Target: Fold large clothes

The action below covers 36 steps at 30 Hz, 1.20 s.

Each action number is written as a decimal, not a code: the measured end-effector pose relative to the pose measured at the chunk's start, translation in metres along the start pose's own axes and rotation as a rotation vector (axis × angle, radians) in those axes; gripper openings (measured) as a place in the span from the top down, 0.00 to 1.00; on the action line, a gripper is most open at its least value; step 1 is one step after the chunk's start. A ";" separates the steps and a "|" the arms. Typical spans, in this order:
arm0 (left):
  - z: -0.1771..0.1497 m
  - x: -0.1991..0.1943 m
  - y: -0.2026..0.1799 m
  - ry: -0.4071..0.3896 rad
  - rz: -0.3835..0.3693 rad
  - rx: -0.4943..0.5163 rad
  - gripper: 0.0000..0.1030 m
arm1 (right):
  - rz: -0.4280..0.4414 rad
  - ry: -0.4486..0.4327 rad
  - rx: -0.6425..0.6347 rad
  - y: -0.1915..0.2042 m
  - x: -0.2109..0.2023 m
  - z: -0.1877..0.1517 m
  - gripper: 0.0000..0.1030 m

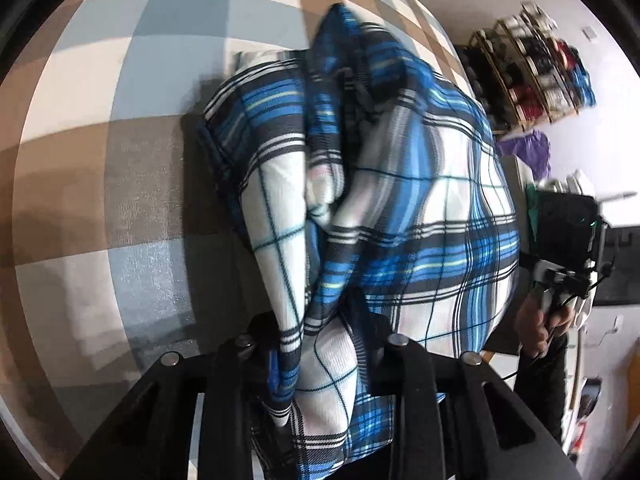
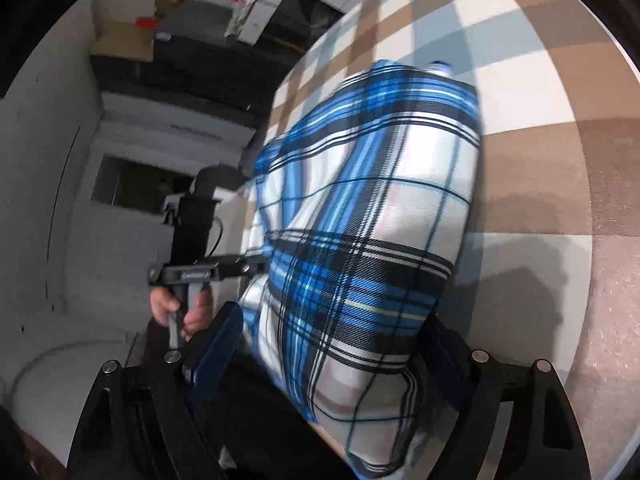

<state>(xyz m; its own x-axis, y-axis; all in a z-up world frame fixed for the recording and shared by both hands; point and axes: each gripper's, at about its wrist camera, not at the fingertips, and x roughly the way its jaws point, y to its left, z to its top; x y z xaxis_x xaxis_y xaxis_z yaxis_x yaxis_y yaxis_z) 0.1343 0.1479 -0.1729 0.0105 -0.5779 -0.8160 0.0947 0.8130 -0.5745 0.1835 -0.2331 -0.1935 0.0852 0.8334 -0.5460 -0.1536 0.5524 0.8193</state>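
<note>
Shirt [image 1: 360,184]: blue, white and black plaid, lying bunched on a checked cloth [image 1: 120,80] of grey, tan and white squares that covers the tabletop. In the left wrist view it fills the centre and runs from the bottom edge up toward the top centre; its long axis lies along the line the fingers point.

Left gripper [image 1: 320,344]: fingers narrow, with a gathered ridge of shirt fabric pinched between them at lower centre. We read this as a grip on a fold or edge of the shirt nearest this hand.

Right gripper [image 2: 332,340]: fingers wide. The shirt hangs or drapes between them at lower centre of the right wrist view, but we see no pad pressing on it, so we take it as not gripped. The blue-padded finger [image 2: 216,344] stands clear to the left of the fabric.

Each view shows the other hand on its handle at the frame edge: right hand [image 1: 540,320] at right, left hand [image 2: 180,312] at left, so the two grippers flank the shirt.

Judgement: the left hand already has cloth; the right is placed over its side and must close before any lift or fold. Shelving with spools [image 1: 532,68] sits at upper right, well apart.
</note>
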 end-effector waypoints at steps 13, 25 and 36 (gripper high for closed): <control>-0.009 0.002 -0.025 -0.044 -0.002 0.063 0.93 | -0.202 -0.146 -0.058 0.036 -0.010 -0.024 0.65; -0.030 -0.015 -0.070 -0.083 -0.146 0.131 0.94 | -0.283 -0.256 -0.223 0.142 -0.049 -0.053 0.70; 0.002 -0.021 -0.187 -0.130 -0.226 0.281 0.94 | -0.350 -0.445 -0.256 0.197 -0.161 -0.077 0.71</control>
<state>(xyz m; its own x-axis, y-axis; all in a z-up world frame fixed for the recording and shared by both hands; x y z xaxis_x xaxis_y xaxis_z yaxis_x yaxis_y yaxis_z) 0.1185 0.0080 -0.0478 0.0830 -0.7590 -0.6458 0.3782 0.6236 -0.6842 0.0642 -0.2594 0.0418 0.5671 0.5597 -0.6043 -0.2689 0.8193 0.5064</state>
